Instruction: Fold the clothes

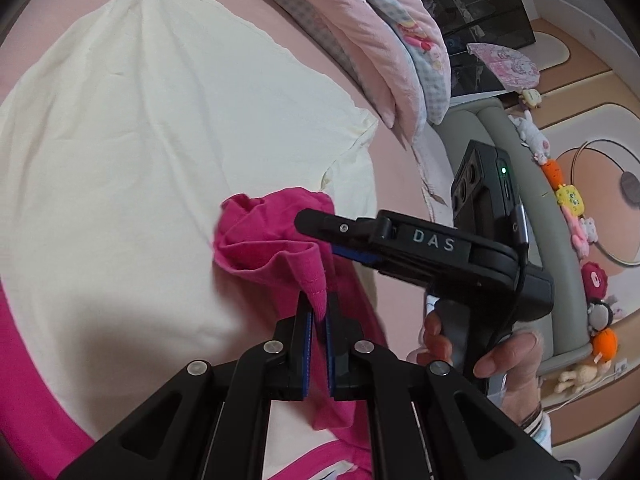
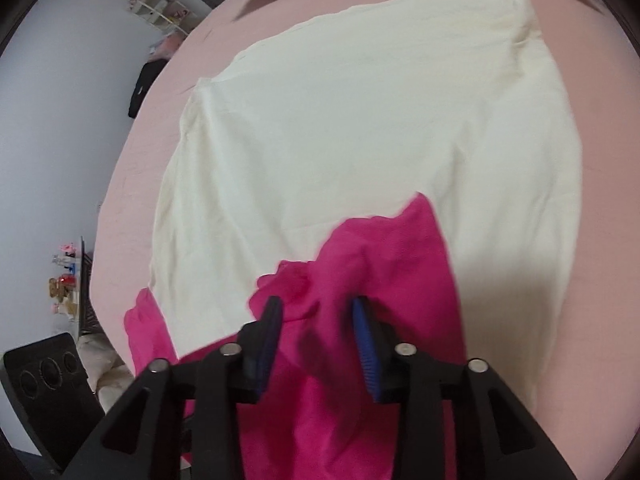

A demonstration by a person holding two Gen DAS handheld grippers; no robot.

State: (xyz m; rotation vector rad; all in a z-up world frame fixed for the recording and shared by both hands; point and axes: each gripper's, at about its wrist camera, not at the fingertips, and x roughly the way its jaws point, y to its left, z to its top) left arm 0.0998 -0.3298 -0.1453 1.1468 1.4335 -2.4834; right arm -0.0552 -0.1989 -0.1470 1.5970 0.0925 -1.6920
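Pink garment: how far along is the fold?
Done: little; the pink garment is bunched and crumpled on the cream garment, no flat fold visible. In hand: the left tongs are shut on its hem; the right tongs stand open over the fabric, pads not pressing. Left: spread it, fold it, and the cream garment lies spread out unfolded on the bed.

Small garment on spread garment, on bed, bedding heaped behind
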